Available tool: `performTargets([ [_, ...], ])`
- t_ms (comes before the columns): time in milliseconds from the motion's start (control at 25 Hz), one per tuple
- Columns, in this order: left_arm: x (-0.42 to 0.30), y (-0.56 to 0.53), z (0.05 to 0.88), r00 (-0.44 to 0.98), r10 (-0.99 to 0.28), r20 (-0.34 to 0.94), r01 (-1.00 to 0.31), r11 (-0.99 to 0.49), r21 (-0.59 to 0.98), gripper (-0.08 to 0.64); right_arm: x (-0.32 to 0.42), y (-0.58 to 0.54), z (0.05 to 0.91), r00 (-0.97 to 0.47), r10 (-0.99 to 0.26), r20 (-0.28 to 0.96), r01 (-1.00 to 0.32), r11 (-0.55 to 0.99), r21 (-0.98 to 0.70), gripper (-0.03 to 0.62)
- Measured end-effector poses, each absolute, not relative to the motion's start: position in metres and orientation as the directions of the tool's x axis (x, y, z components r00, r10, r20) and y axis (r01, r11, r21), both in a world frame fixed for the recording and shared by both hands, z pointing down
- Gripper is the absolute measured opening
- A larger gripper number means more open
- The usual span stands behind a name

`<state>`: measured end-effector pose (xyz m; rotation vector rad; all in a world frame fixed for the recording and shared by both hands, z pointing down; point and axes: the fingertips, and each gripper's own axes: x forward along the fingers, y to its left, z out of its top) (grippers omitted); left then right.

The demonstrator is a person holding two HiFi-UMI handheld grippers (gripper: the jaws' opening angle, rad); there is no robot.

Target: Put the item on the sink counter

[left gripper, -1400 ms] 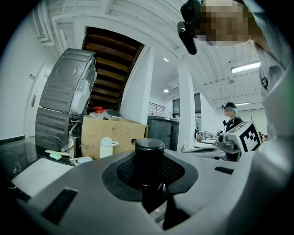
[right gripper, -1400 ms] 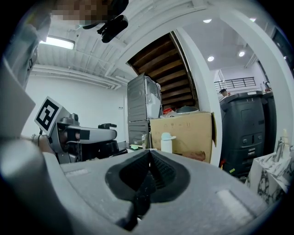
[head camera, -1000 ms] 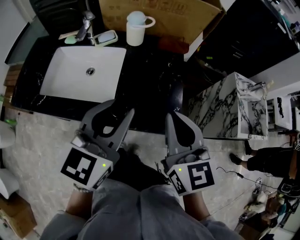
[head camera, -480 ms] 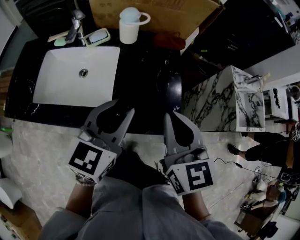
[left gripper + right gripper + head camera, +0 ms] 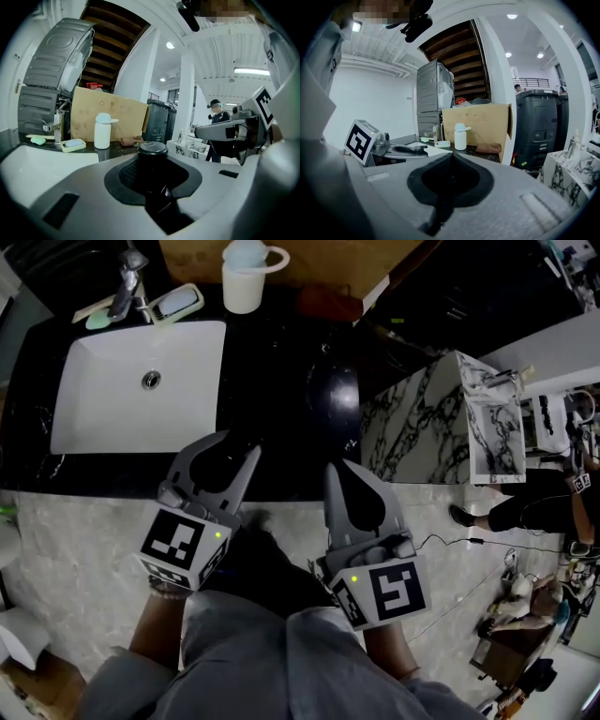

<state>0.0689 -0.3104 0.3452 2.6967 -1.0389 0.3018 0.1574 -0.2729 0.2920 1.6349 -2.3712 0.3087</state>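
A black item with a round cap (image 5: pixel 152 149) sits clamped between the jaws of my left gripper (image 5: pixel 154 165). In the head view the left gripper (image 5: pixel 228 448) hangs over the front edge of the black sink counter (image 5: pixel 281 371), right of the white basin (image 5: pixel 141 381). The item shows there only as a dark shape (image 5: pixel 223 468) between the jaws. My right gripper (image 5: pixel 339 472) is shut with nothing in it, level with the counter's front edge. In the right gripper view its jaws (image 5: pixel 451 157) meet in a closed seam.
At the back of the counter stand a faucet (image 5: pixel 125 277), a soap dish (image 5: pixel 176 304), a white lidded cup (image 5: pixel 246 277), a brown pouch (image 5: pixel 328 304) and a cardboard box (image 5: pixel 309 254). A marble-patterned box (image 5: pixel 450 427) stands right of the counter. A person (image 5: pixel 534 502) stands at far right.
The sink and counter have slid left in the head view and look slightly nearer. Both grippers keep their places in the frame, and their jaws have not changed.
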Motion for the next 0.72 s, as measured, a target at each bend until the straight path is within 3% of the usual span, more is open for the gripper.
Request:
performTargets([
  [480,0.064,-0.316,0.374,0.709,-0.639,0.297,-0.698,-0.696,0.169,0.094,0.154,-0.272,0.304,-0.331,-0.883,0.332,-0.94,0.34,-0.032,-0.003],
  [720,0.075,-0.31,0.372,0.713,-0.635,0.296,-0.683,-0.725,0.089,0.094,0.148,-0.269,0.307,-0.341,-0.876,0.34,-0.936,0.35,-0.039,-0.003],
])
